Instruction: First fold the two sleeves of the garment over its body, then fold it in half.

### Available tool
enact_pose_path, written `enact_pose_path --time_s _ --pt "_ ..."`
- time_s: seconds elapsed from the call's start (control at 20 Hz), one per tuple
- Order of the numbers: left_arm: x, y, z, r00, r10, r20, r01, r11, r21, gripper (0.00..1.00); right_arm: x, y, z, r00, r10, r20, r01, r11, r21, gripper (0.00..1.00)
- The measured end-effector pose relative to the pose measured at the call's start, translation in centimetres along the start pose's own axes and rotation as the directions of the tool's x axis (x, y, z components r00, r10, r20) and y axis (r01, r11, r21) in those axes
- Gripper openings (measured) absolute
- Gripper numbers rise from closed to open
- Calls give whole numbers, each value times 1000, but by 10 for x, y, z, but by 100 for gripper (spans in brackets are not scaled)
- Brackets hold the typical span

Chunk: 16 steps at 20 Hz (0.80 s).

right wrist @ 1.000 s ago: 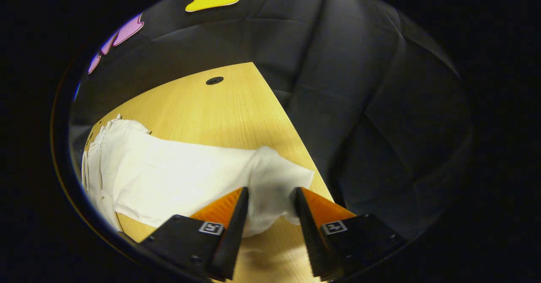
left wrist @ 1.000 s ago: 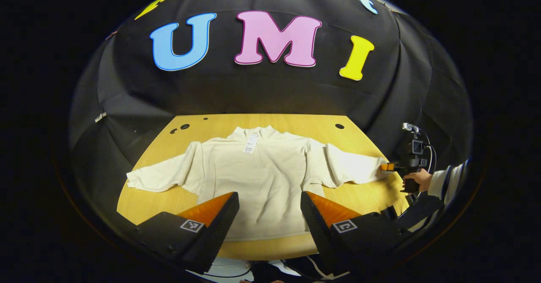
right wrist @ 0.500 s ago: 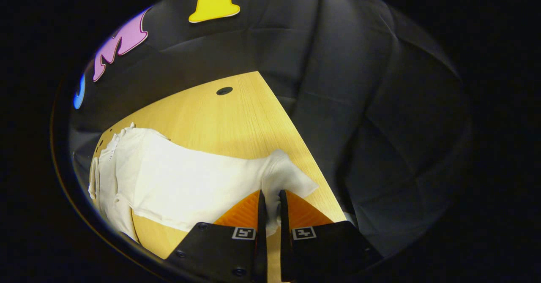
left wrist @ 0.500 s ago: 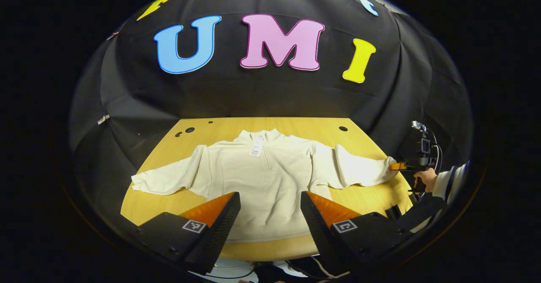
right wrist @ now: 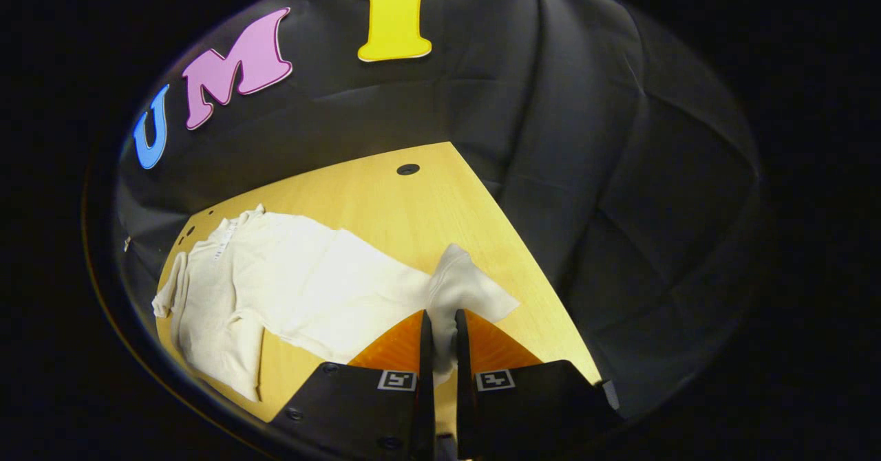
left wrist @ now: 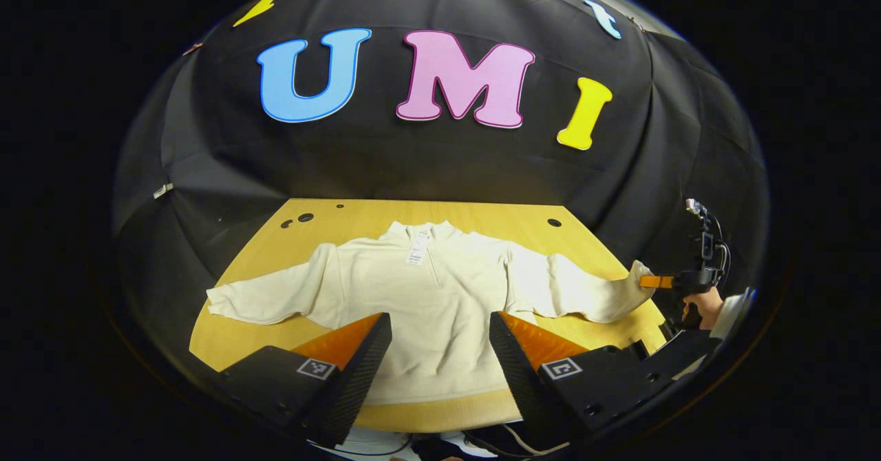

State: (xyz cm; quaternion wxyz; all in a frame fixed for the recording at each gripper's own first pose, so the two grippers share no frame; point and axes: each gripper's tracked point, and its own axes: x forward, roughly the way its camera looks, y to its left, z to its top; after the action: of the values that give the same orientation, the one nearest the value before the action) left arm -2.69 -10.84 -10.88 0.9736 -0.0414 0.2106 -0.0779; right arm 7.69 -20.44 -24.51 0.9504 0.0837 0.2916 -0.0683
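Cream sweatshirt lies flat on the wooden table, collar toward the black cloth wall. Right gripper pinches the sweatshirt's right cuff (lifted off the wood). Left gripper hangs above the hem, fingers wide apart, holding nothing.

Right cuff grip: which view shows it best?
Right gripper view: the right gripper has both fingers pressed on the cuff, close up. Left gripper view shows the cuff far off at the table's edge, lifted, grip too small to judge.
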Motion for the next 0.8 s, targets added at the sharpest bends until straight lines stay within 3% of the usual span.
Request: enact_pose_path --time_s 0.4,0.8 --pt "-8 25 2 999 -40 30 41 999 -20 91 -56 95 15 991 101 88 -103 994 22 16" --pt "-18 77 0 998 -35 50 37 998 -44 90 -64 211 22 974 193 119 -194 981 -2 16"
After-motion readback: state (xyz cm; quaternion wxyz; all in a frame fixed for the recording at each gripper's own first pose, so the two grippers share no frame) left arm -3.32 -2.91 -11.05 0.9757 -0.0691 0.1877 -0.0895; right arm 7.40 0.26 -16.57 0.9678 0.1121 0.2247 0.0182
